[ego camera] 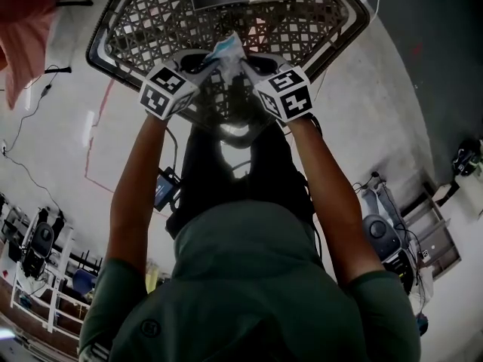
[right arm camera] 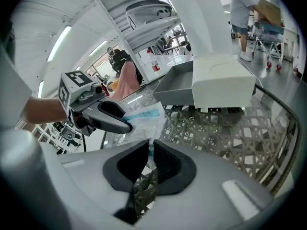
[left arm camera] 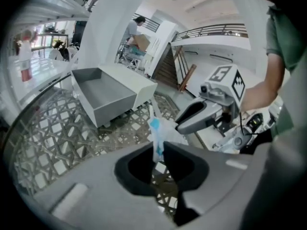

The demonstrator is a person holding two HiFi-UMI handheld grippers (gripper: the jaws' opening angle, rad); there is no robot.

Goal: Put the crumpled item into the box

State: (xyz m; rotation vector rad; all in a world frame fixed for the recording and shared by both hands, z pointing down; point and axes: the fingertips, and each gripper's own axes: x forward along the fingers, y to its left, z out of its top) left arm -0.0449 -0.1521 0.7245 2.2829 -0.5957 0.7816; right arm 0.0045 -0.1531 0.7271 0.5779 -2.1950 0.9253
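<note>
The crumpled item is a white packet with blue print. It hangs between my two grippers above the near edge of the lattice table. My left gripper is shut on its left side, and in the left gripper view the packet stands pinched between the dark jaws. My right gripper is shut on the right side, where the jaws nip a thin edge of the packet. The open grey box stands further back on the table, with a white part beside it.
The table is woven metal with a raised rim. A pink cloth hangs at the far left. Cables and equipment racks lie on the floor below. A person carrying a carton stands in the background.
</note>
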